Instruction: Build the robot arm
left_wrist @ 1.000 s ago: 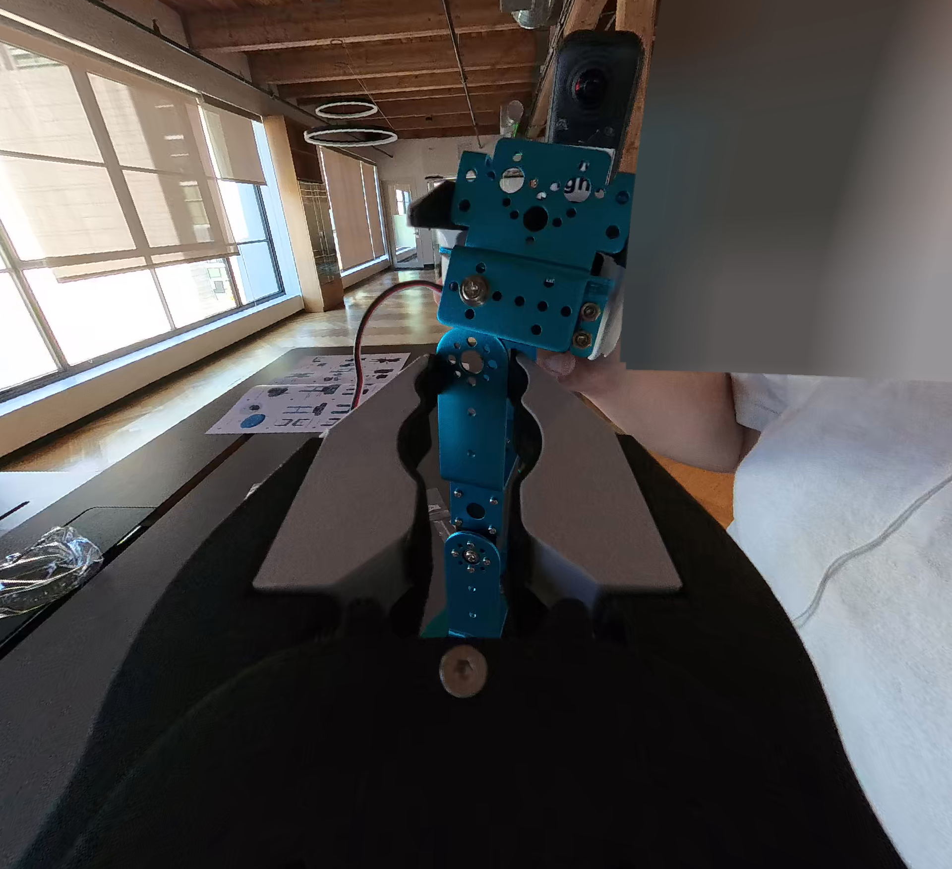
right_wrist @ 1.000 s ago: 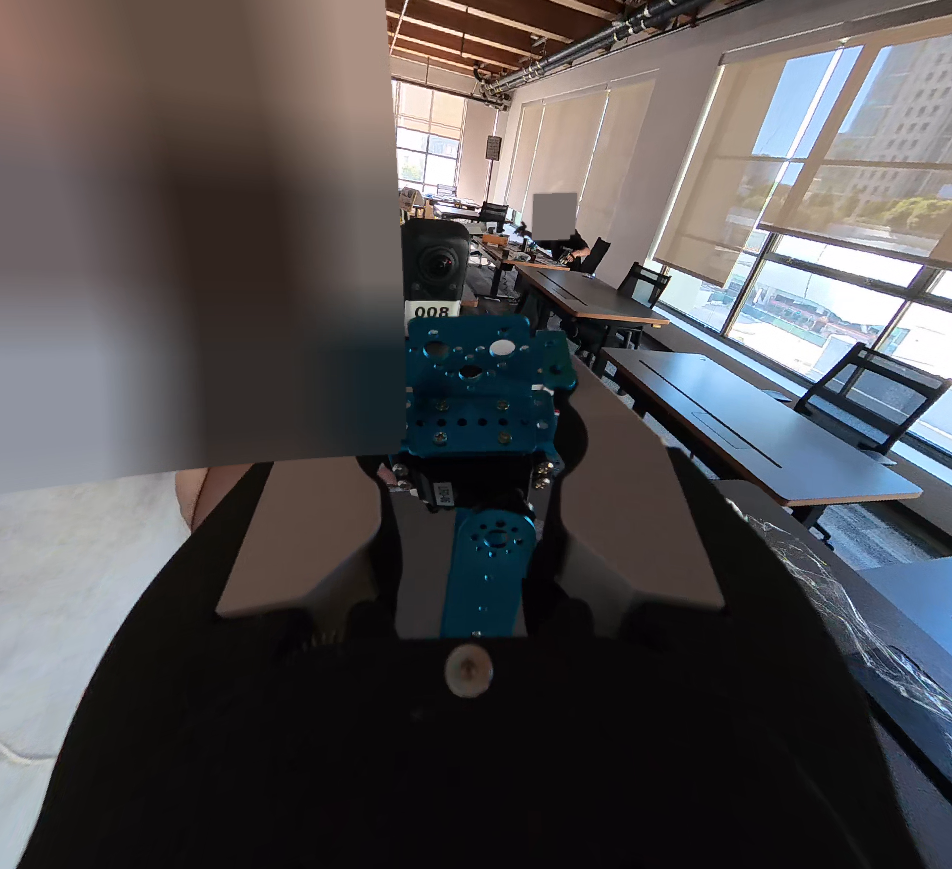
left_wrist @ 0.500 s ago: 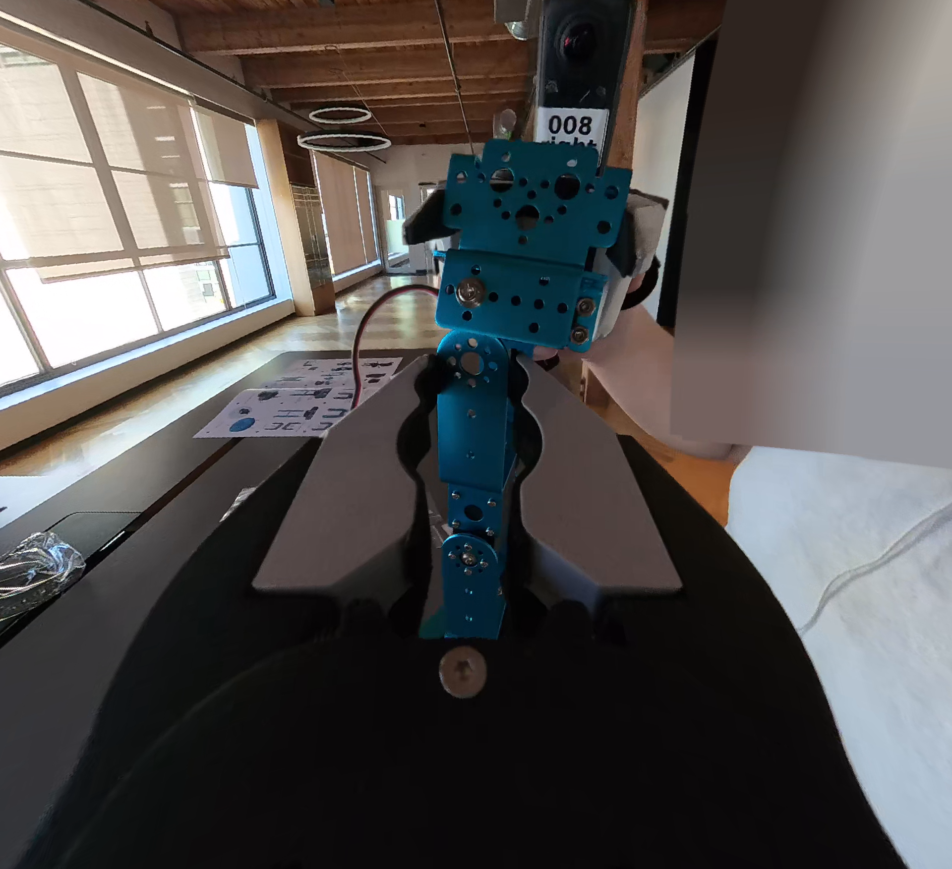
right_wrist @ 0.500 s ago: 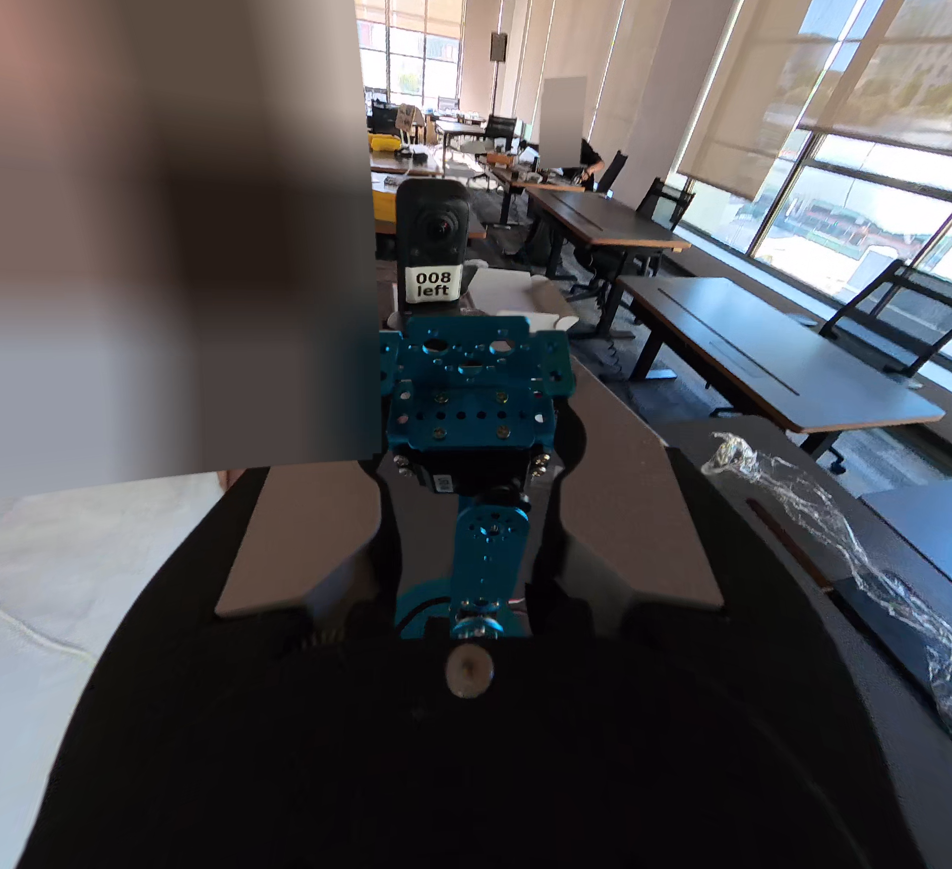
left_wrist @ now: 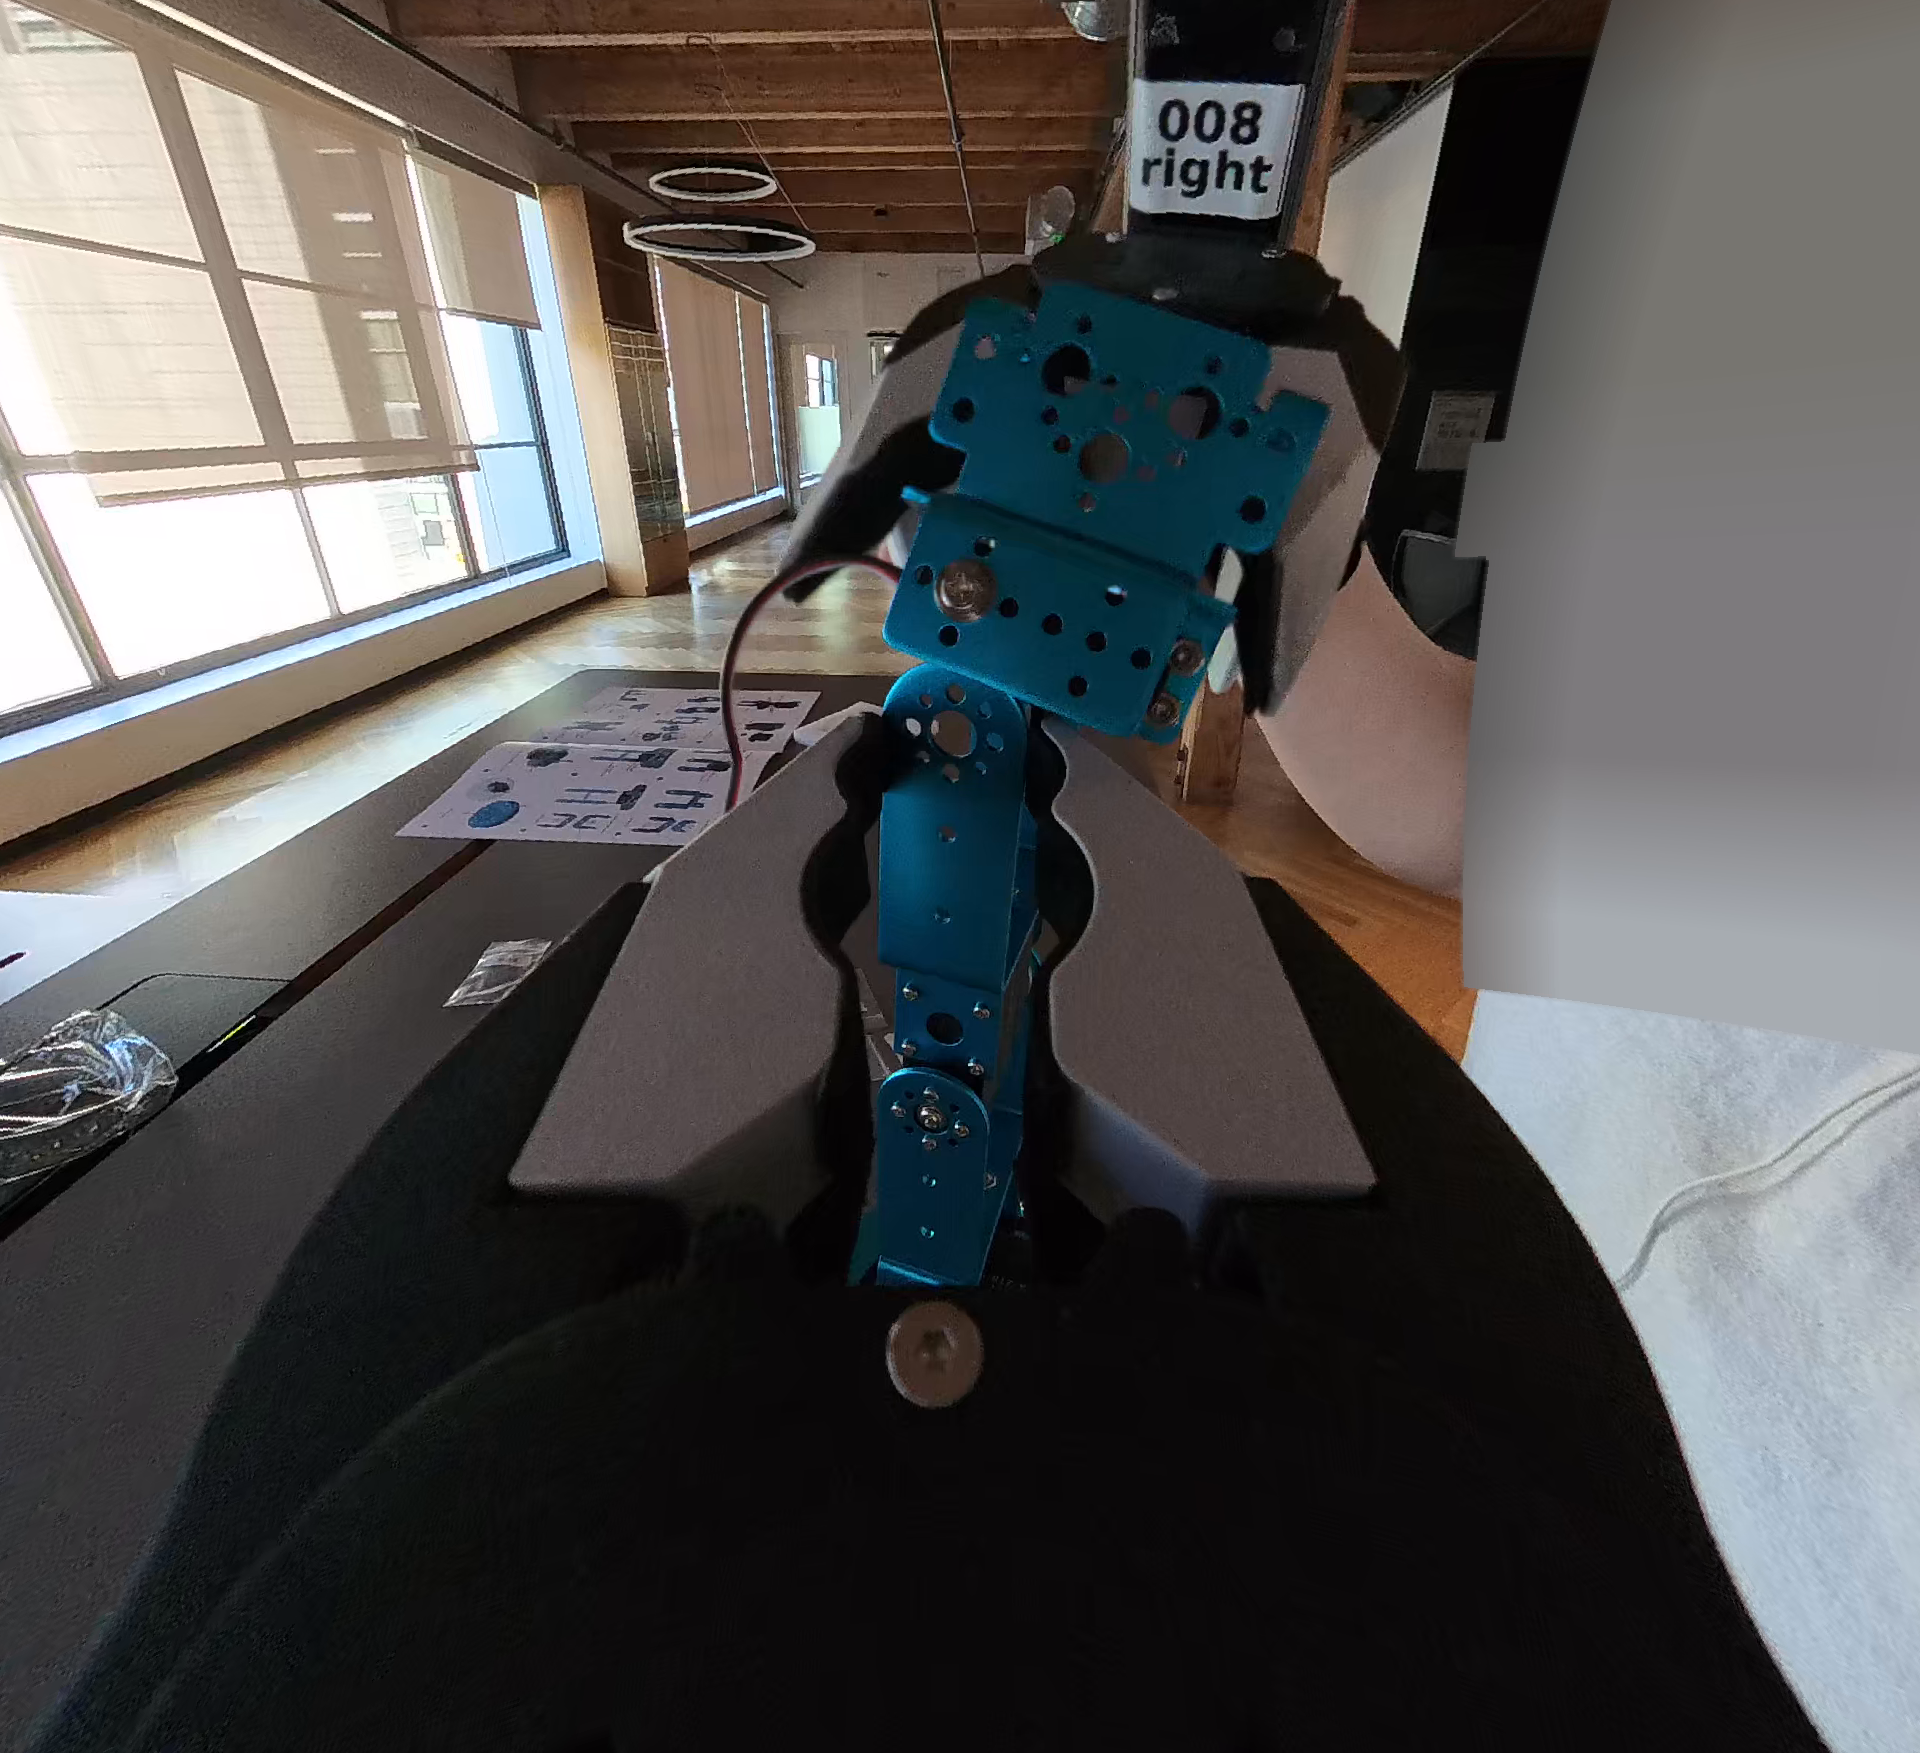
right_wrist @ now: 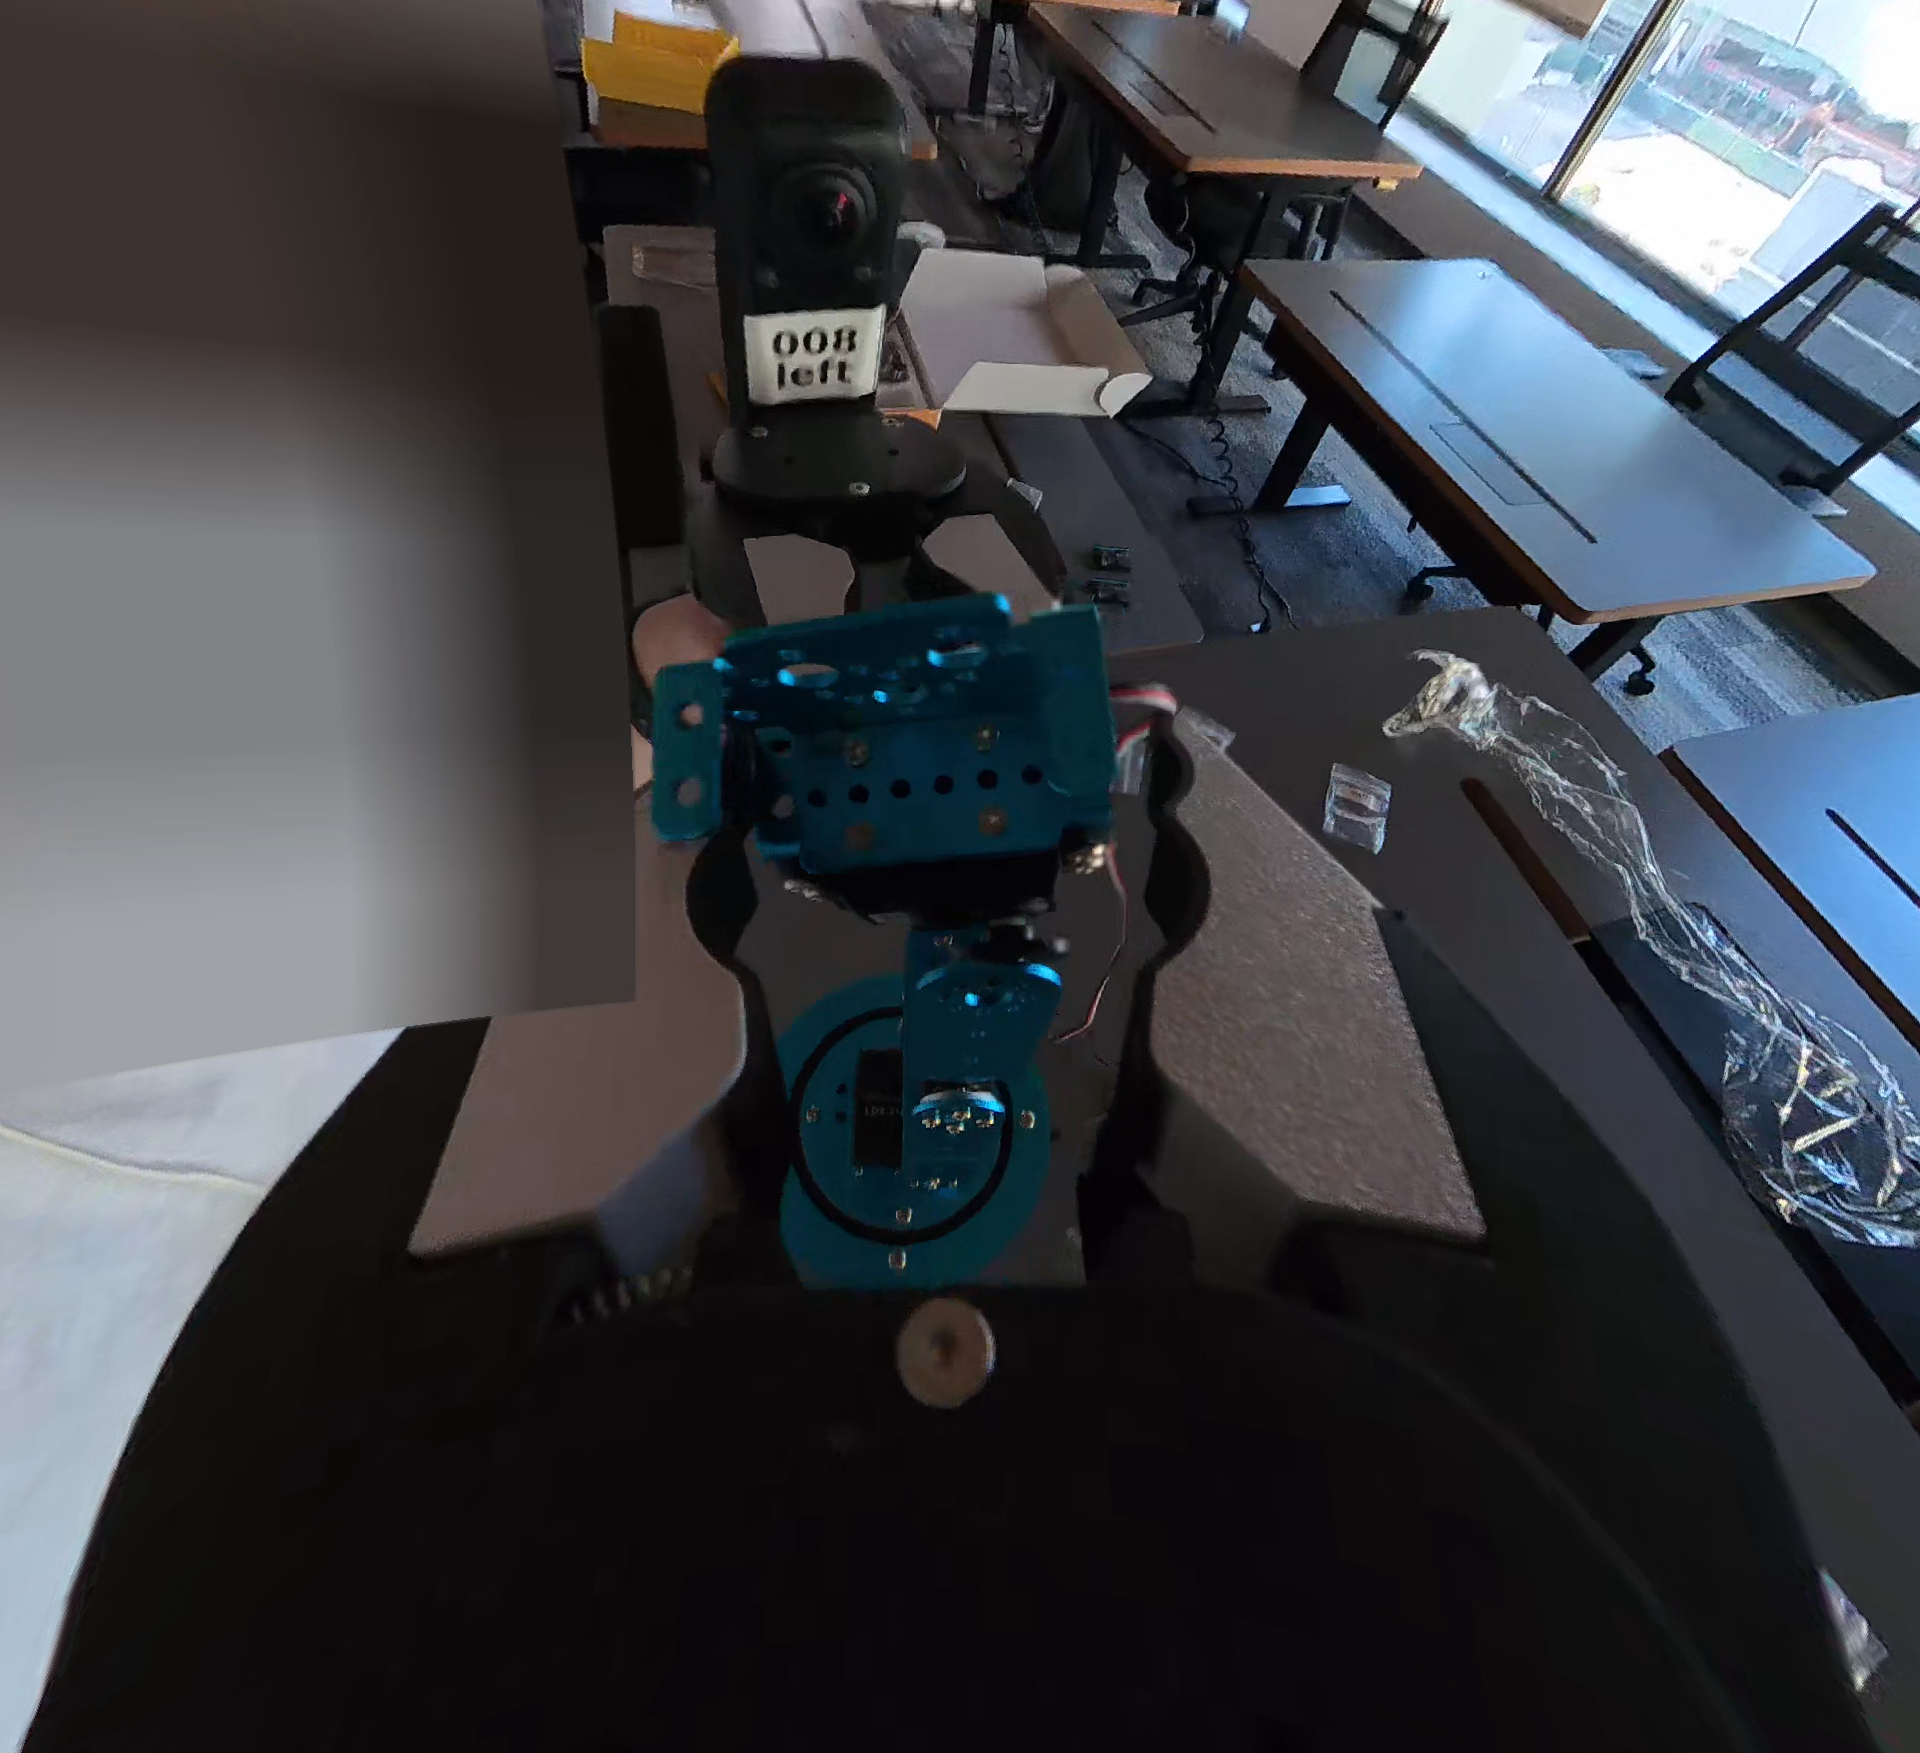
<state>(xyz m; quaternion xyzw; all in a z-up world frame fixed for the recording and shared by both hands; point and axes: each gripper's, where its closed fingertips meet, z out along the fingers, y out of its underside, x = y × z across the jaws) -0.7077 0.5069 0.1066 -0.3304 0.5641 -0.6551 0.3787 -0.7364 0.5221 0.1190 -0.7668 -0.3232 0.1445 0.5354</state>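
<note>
A blue metal arm assembly (left_wrist: pixel 966 882) of perforated brackets, links and black servos is held in the air between both grippers. My left gripper (left_wrist: pixel 951 768) is shut on its narrow links. Its wide upper bracket (left_wrist: pixel 1101 467) sits between the fingers of my right gripper (left_wrist: pixel 1101 415), which comes in from above. In the right wrist view my right gripper (right_wrist: pixel 925 830) is shut on the bracket and servo block (right_wrist: pixel 894 768), with the round blue base (right_wrist: pixel 914 1153) close to the camera. The left gripper (right_wrist: pixel 883 581) shows behind it. A red and black wire (left_wrist: pixel 748 654) hangs from the assembly.
A dark table (left_wrist: pixel 312 893) lies below with printed sheets (left_wrist: pixel 613 789), crumpled clear plastic (right_wrist: pixel 1662 924) and a small bag (right_wrist: pixel 1356 804). A person in a white shirt (left_wrist: pixel 1714 1340) is close by. An open white box (right_wrist: pixel 1029 342) and more desks (right_wrist: pixel 1507 456) stand beyond.
The right wrist view has tipped downward, bringing the round blue base and table into sight. In the left wrist view the upper bracket has tilted and the right gripper has come closer.
</note>
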